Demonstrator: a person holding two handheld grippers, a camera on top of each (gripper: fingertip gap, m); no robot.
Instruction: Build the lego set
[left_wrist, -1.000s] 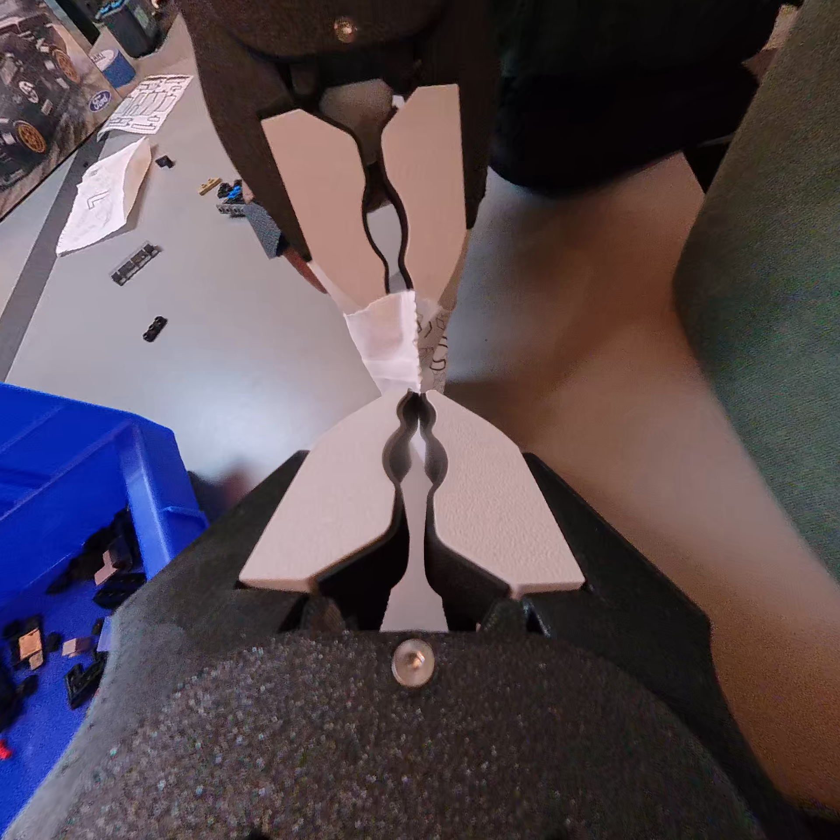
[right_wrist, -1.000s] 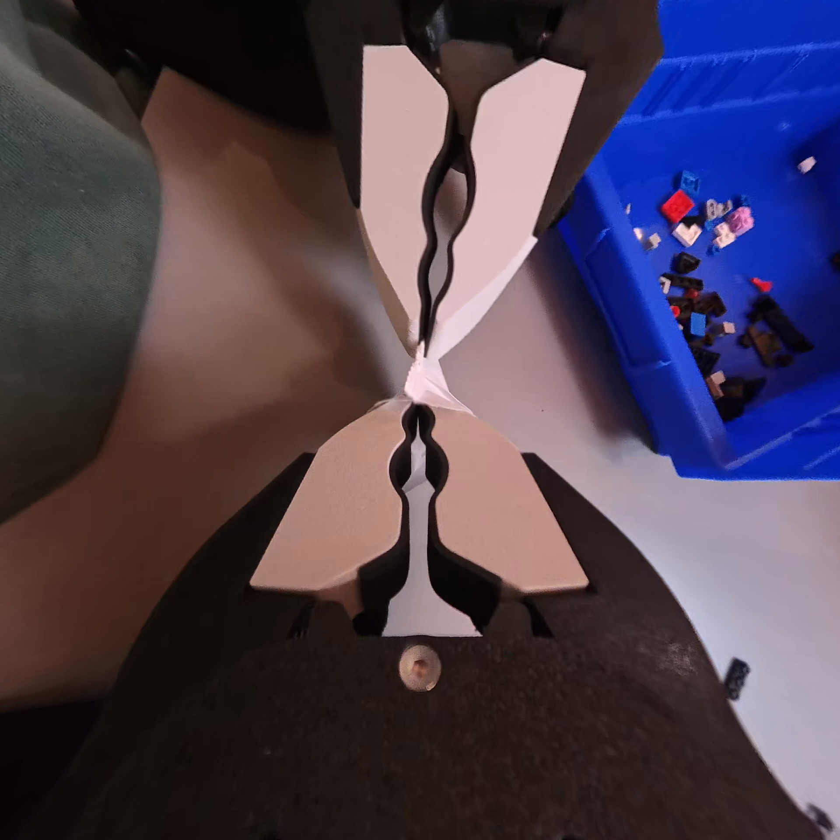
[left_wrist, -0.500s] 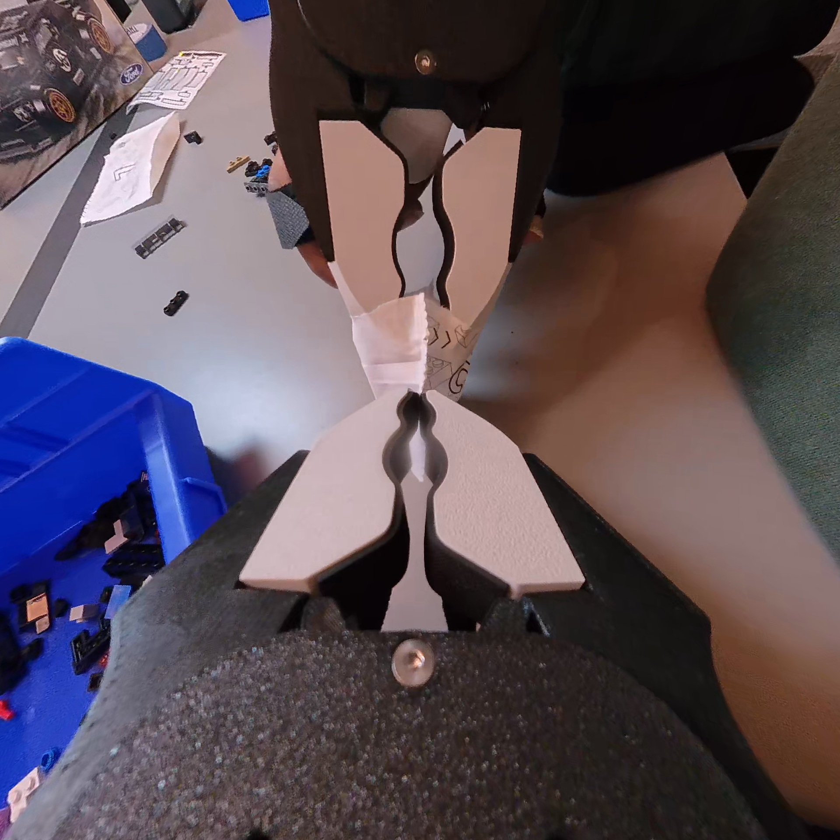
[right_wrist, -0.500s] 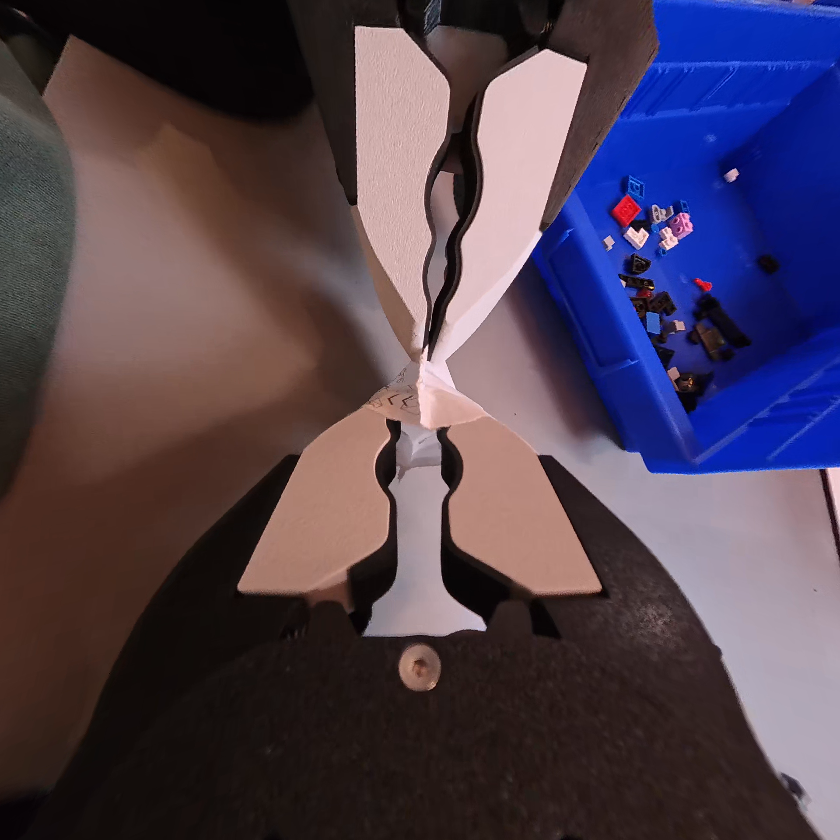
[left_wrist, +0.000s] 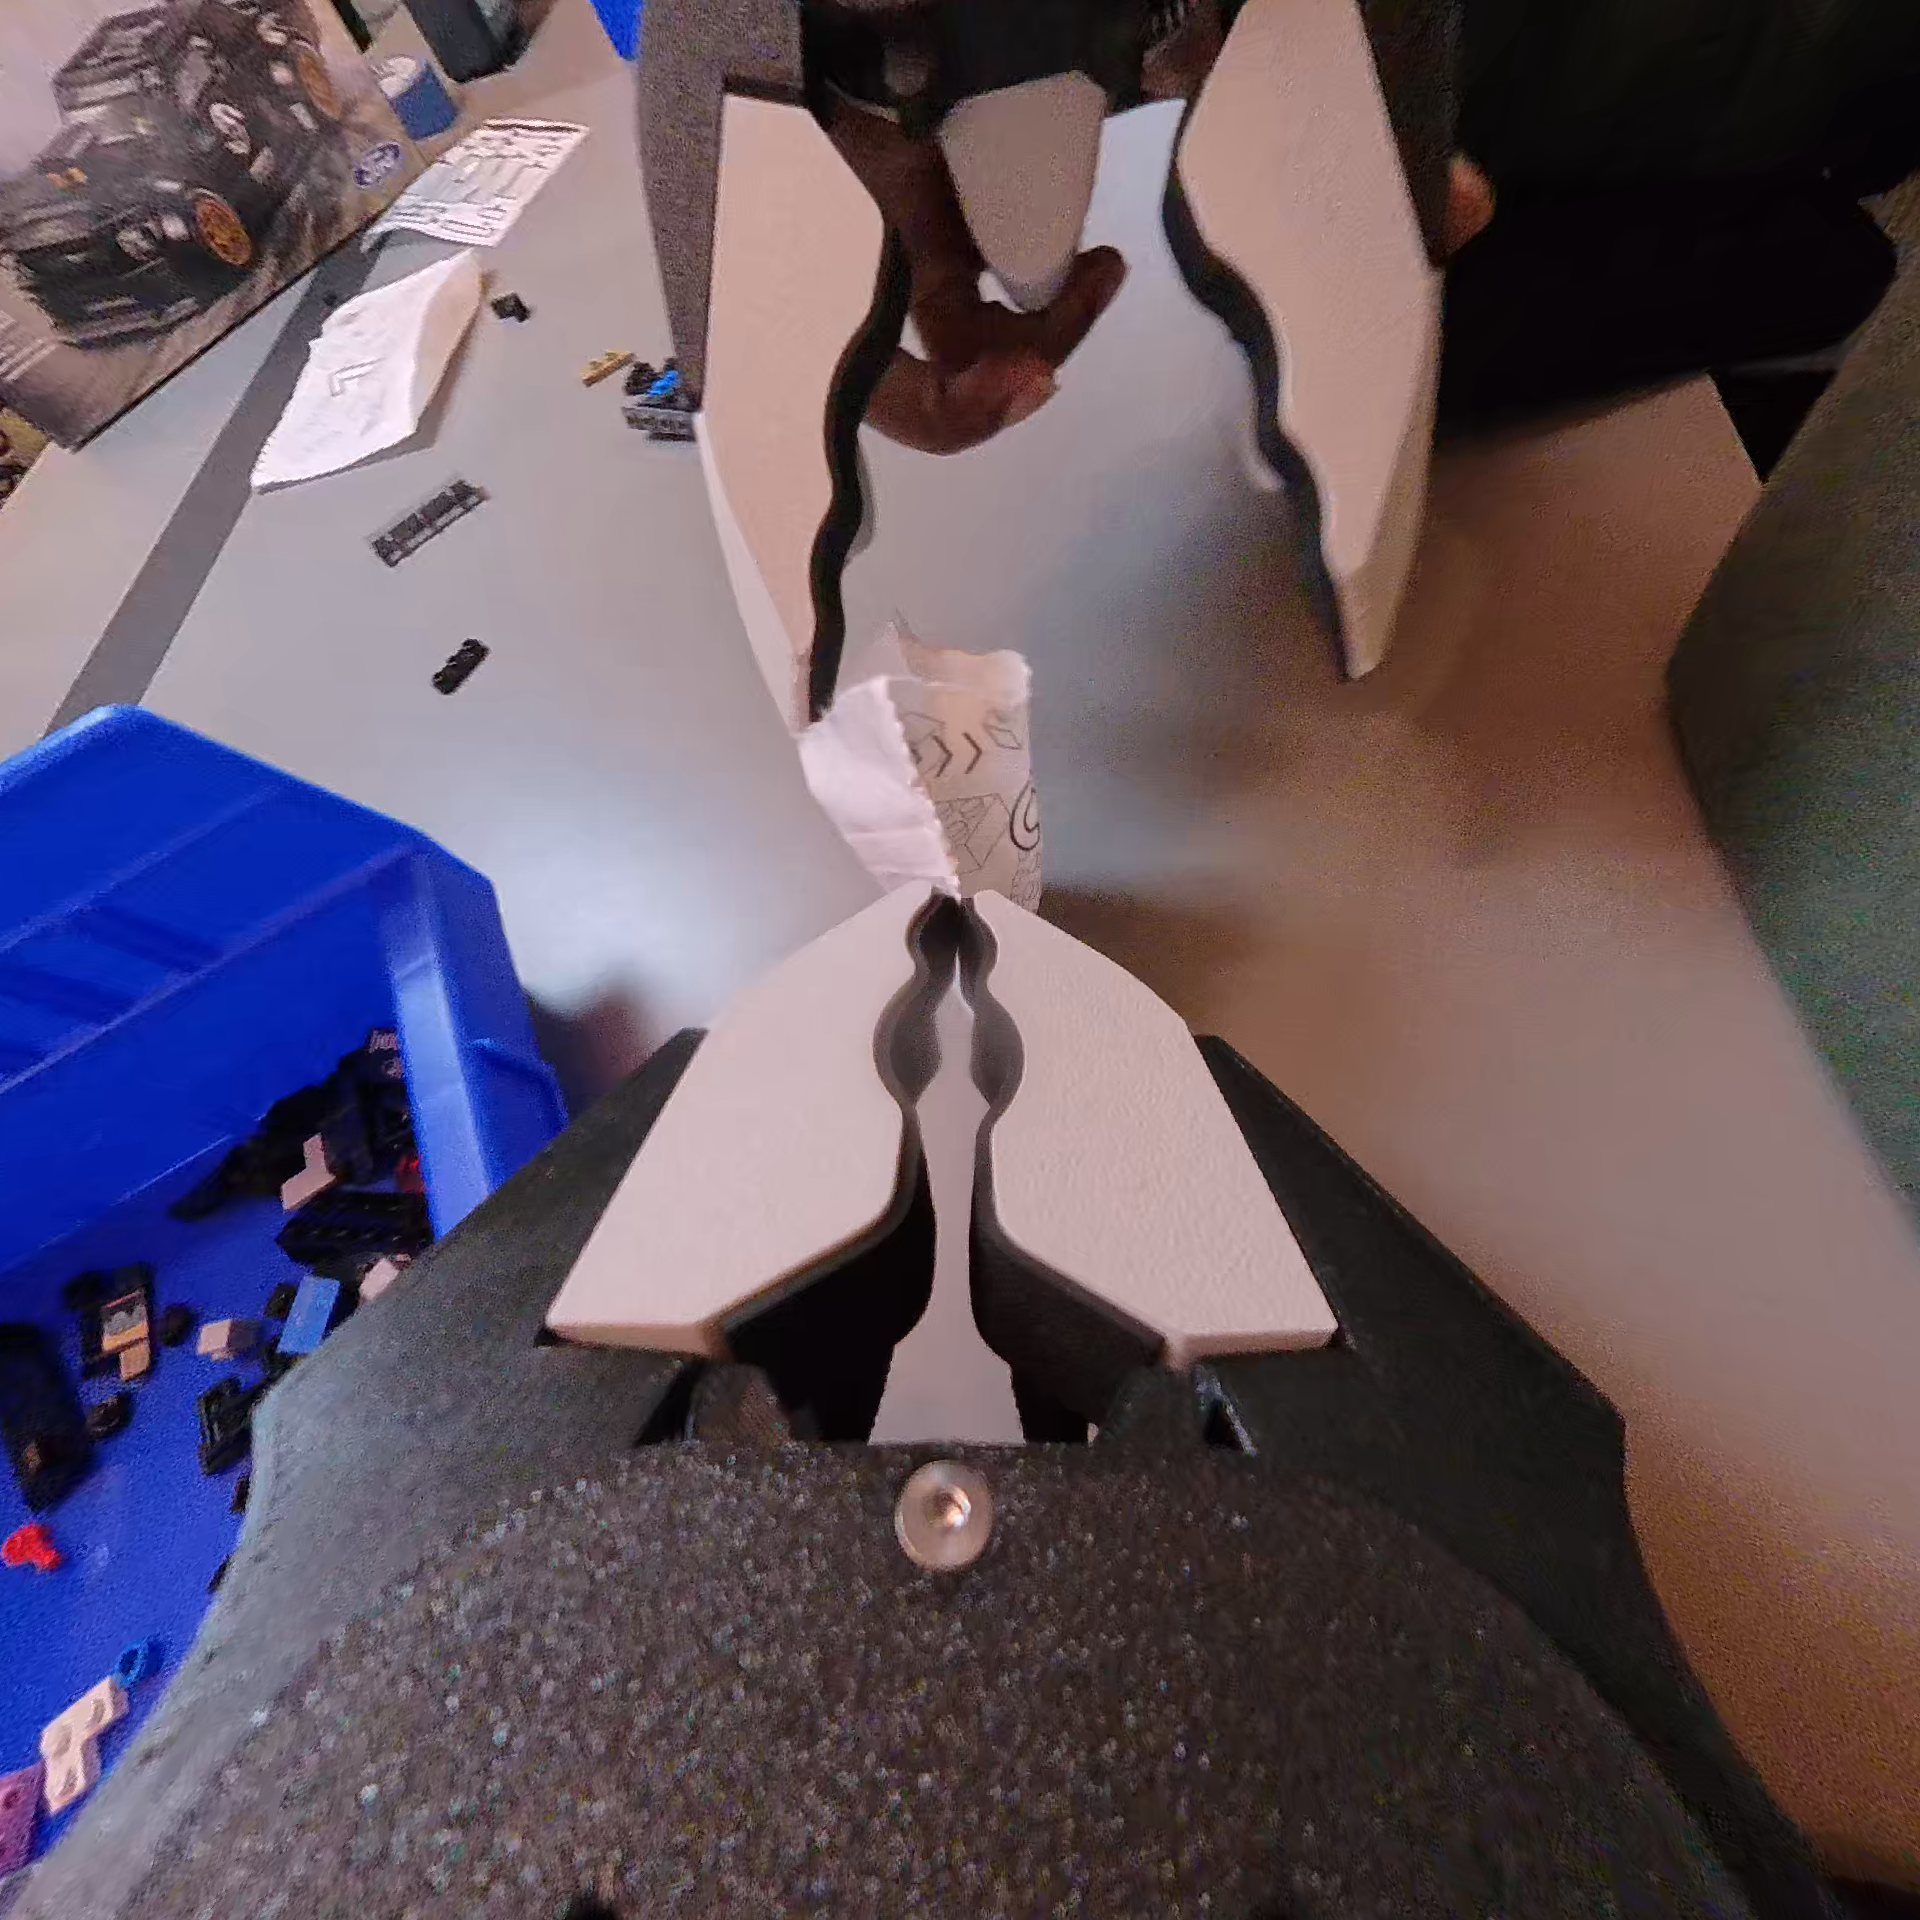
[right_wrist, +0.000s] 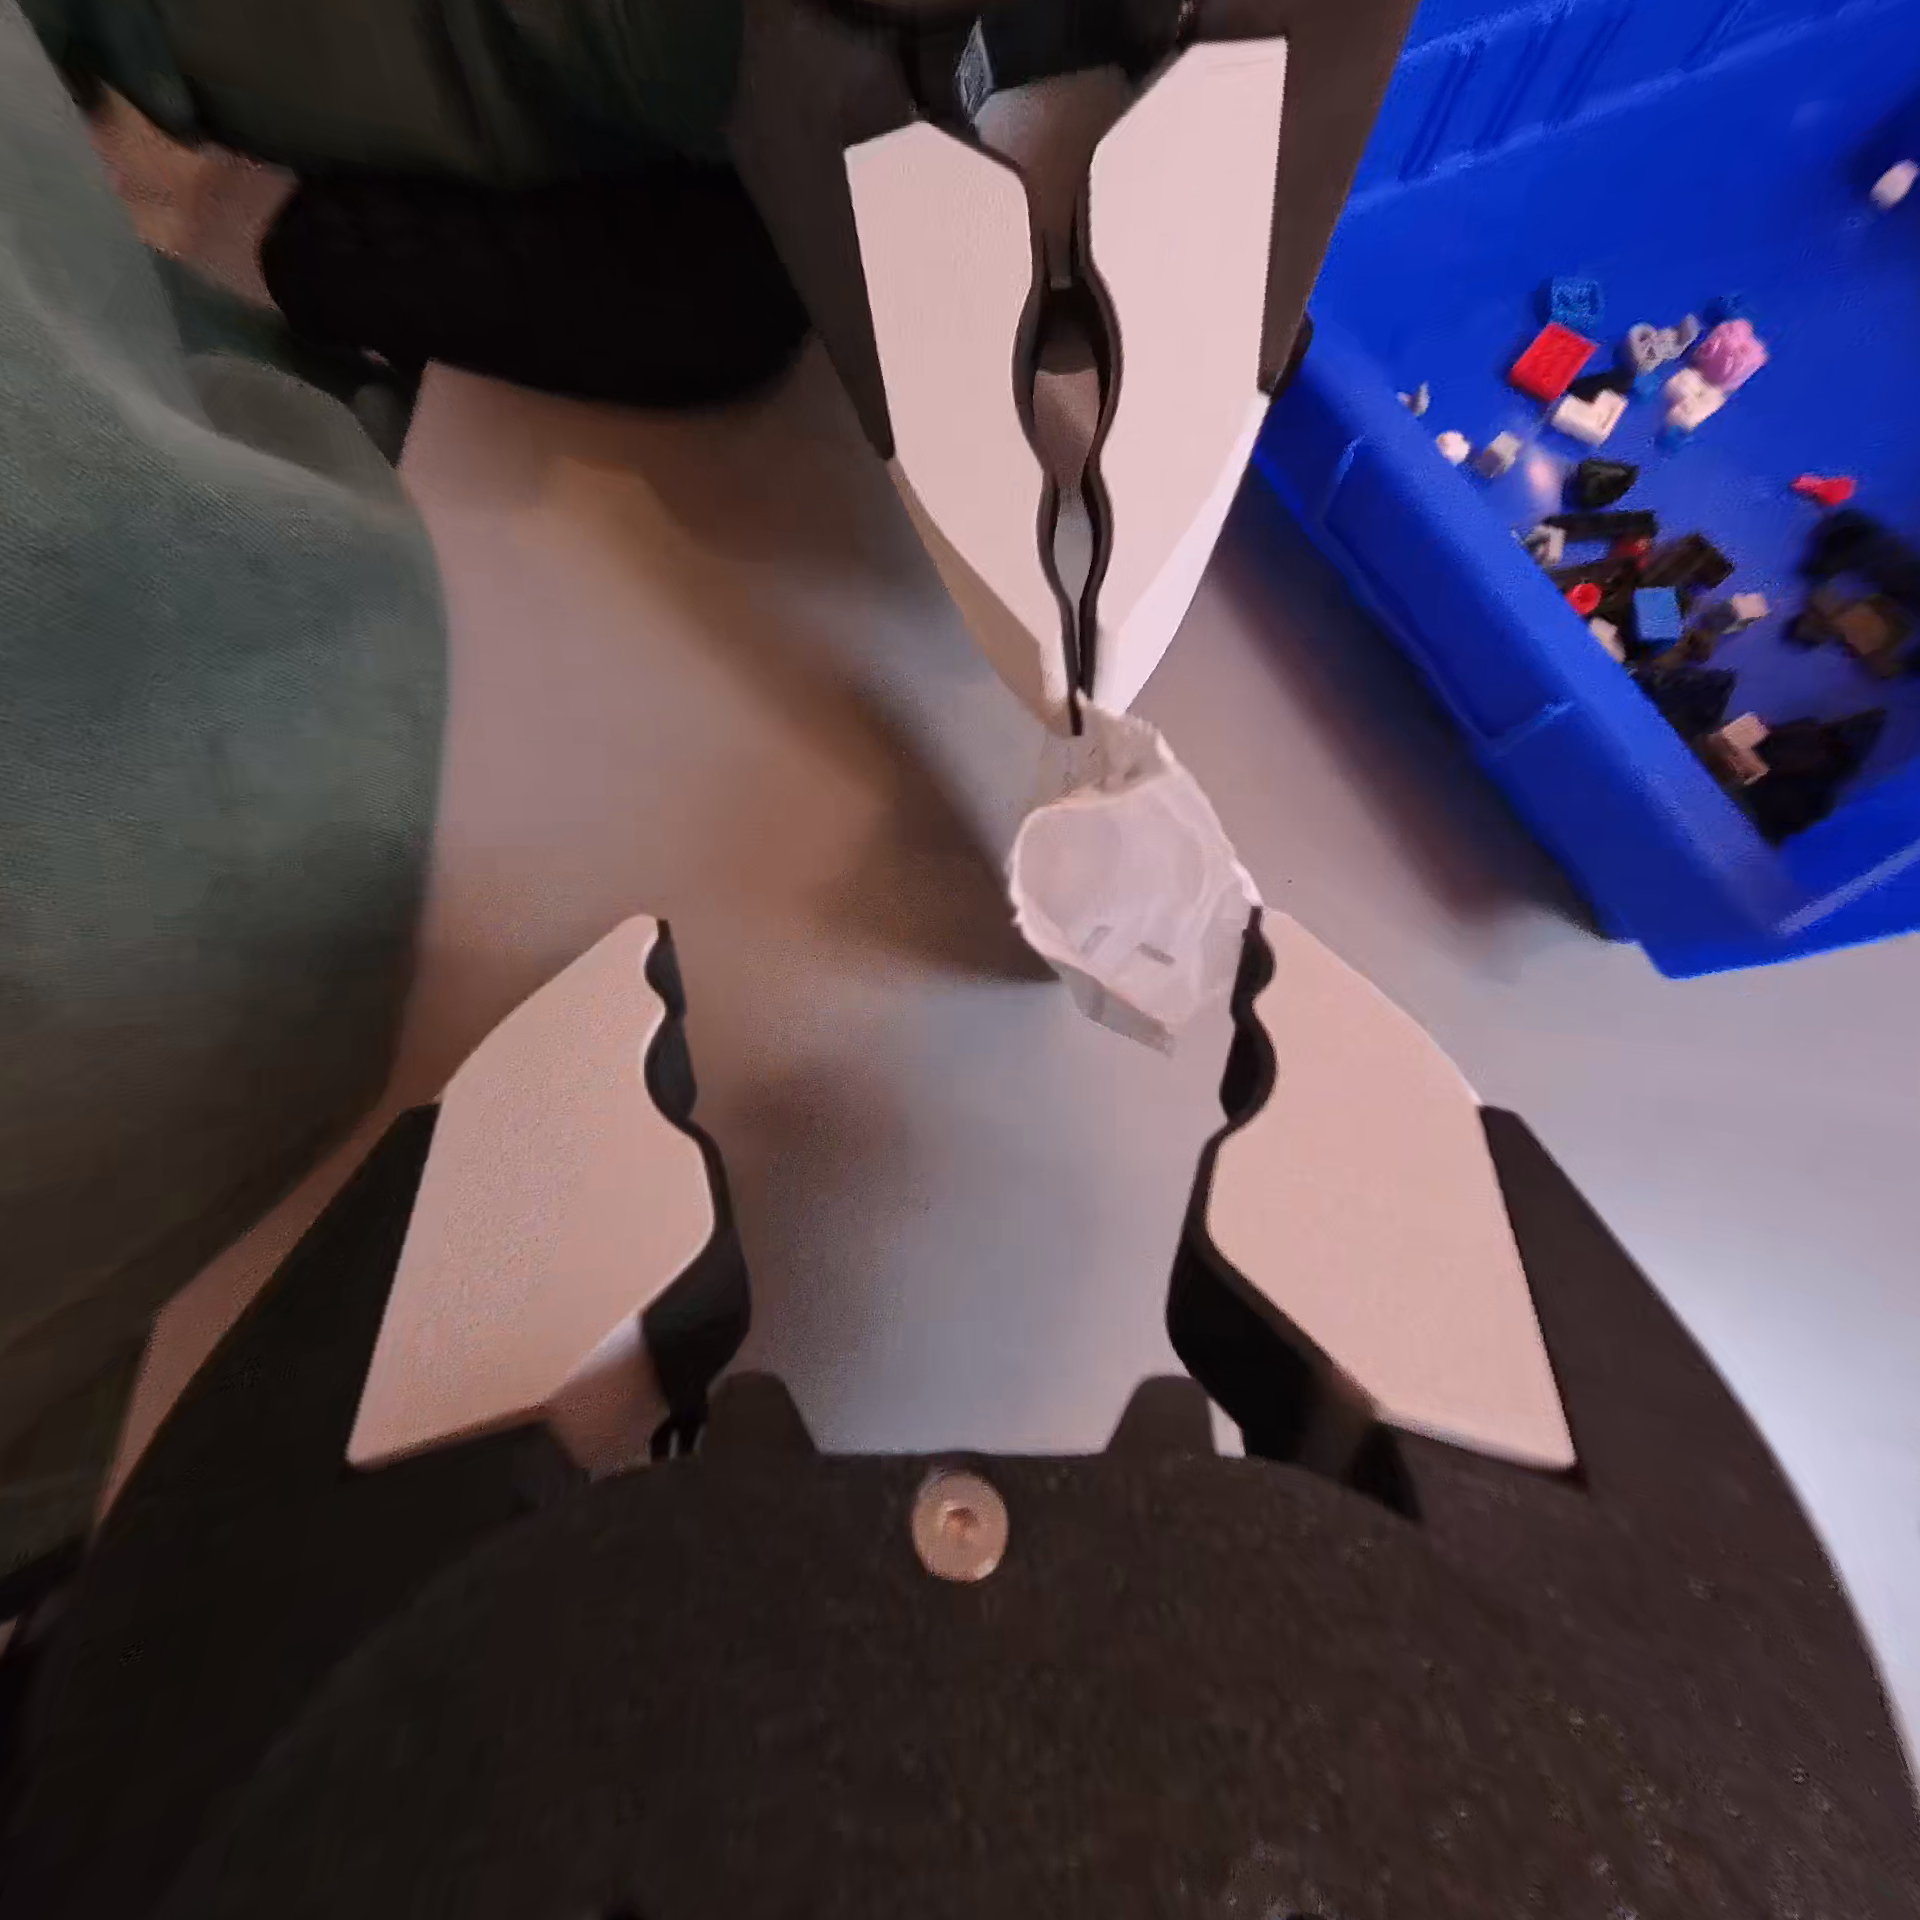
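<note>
The right claw (right_wrist: 956, 925) is now seen with its jaws spread wide apart, whereas half a second ago they were only slightly parted around the small white paper bag (left_wrist: 935, 769), and a second ago they were pinched on it. The bag has thus been released on that side and is gripped only by the left claw (left_wrist: 951, 904), whose jaws are pressed together on one serrated corner. In the right wrist view the bag hangs from those closed tips with its torn mouth gaping toward the camera, its edge just beside the right claw's right-hand finger; whether it touches that finger cannot be told. A few pale marks are seen inside the bag, but what they are cannot be made out. The bag is held above the grey table (left_wrist: 582, 665), near the blue bin (right_wrist: 1558, 644). In the bin a scatter of small building bricks is seen, mostly black with some red, blue, white and pink. Farther along the table, a few loose black pieces, a folded paper sheet (left_wrist: 364, 384) and a printed box (left_wrist: 156, 187) showing a dark car are visible.
</note>
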